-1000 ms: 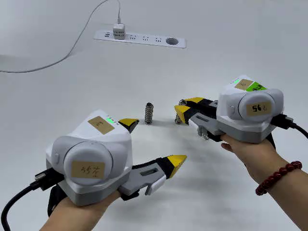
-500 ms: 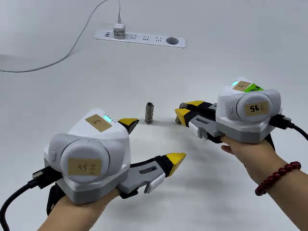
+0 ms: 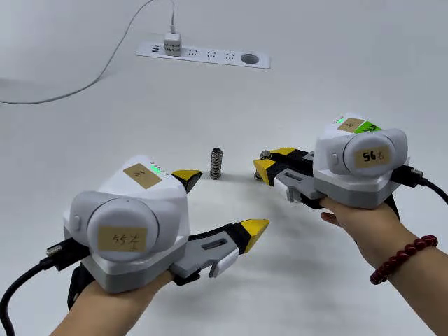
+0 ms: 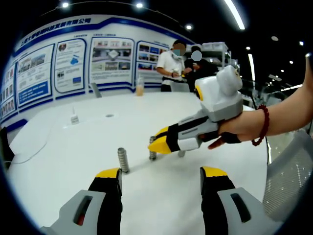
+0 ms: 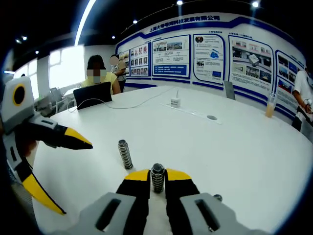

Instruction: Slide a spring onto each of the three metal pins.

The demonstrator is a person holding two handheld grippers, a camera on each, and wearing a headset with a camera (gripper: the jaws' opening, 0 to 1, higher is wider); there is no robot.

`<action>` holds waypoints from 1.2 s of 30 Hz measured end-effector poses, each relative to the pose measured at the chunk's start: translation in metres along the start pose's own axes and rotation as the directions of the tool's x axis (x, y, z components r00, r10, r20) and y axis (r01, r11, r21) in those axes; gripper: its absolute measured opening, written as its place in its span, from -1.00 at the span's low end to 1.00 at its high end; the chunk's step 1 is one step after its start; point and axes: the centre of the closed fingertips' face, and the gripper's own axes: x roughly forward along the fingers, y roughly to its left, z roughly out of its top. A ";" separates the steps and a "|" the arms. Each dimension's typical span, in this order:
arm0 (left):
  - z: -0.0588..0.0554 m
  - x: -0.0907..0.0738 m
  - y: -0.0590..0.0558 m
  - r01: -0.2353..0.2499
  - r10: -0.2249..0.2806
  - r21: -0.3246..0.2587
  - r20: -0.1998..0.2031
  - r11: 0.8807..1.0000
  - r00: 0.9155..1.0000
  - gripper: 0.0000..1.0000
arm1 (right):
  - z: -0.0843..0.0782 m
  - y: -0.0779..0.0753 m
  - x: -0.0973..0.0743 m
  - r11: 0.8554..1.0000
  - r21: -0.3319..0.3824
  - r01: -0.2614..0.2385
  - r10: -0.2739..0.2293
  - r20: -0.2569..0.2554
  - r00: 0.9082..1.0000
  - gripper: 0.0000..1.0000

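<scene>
One dark coil spring [image 3: 217, 163] stands upright on the white table [image 3: 140, 119] between the two grippers; it also appears as the spring [image 4: 122, 160] and the spring [image 5: 124, 153]. My right gripper [image 3: 273, 159] [image 5: 157, 176] is shut on a second spring [image 5: 157, 169], which stands upright at the table; its top [image 3: 265, 154] peeks out beside the yellow tips. The left gripper [image 3: 220, 204] [image 4: 161, 172] stays open wide, nothing between its jaws, just short of the free-standing spring. A small metal pin [image 4: 181, 153] stands under the right gripper [image 4: 159, 144].
A white power strip [image 3: 203, 54] with a plugged charger lies at the far edge, and its cable [image 3: 105, 70] runs off to the left. People sit and stand beyond the table [image 5: 98, 73] [image 4: 171, 68].
The right gripper has sunk slightly toward the table with its spring. The left gripper has barely drifted; its jaws stay open.
</scene>
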 end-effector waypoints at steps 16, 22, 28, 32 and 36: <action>0.006 0.003 -0.008 0.017 -0.018 0.062 0.001 0.998 1.000 0.24 | 0.023 -0.008 -0.033 0.998 0.052 0.026 -0.029 0.049 0.998 -0.40; 0.007 0.007 -0.013 0.029 -0.028 0.095 -0.013 0.995 1.000 0.18 | 0.025 -0.015 -0.047 0.996 0.073 0.043 -0.048 0.056 0.997 -0.29; 0.011 0.014 -0.022 0.052 -0.050 0.131 -0.018 0.990 0.999 0.13 | 0.023 -0.021 -0.062 0.994 0.095 0.058 -0.063 0.056 0.996 -0.19; 0.012 0.020 -0.026 0.061 -0.058 0.145 -0.021 0.988 0.998 0.08 | 0.022 -0.024 -0.070 0.992 0.109 0.066 -0.072 0.058 0.996 -0.14; 0.014 0.027 -0.029 0.065 -0.062 0.168 -0.024 0.984 0.998 0.02 | 0.021 -0.028 -0.080 0.989 0.126 0.071 -0.080 0.064 0.995 -0.10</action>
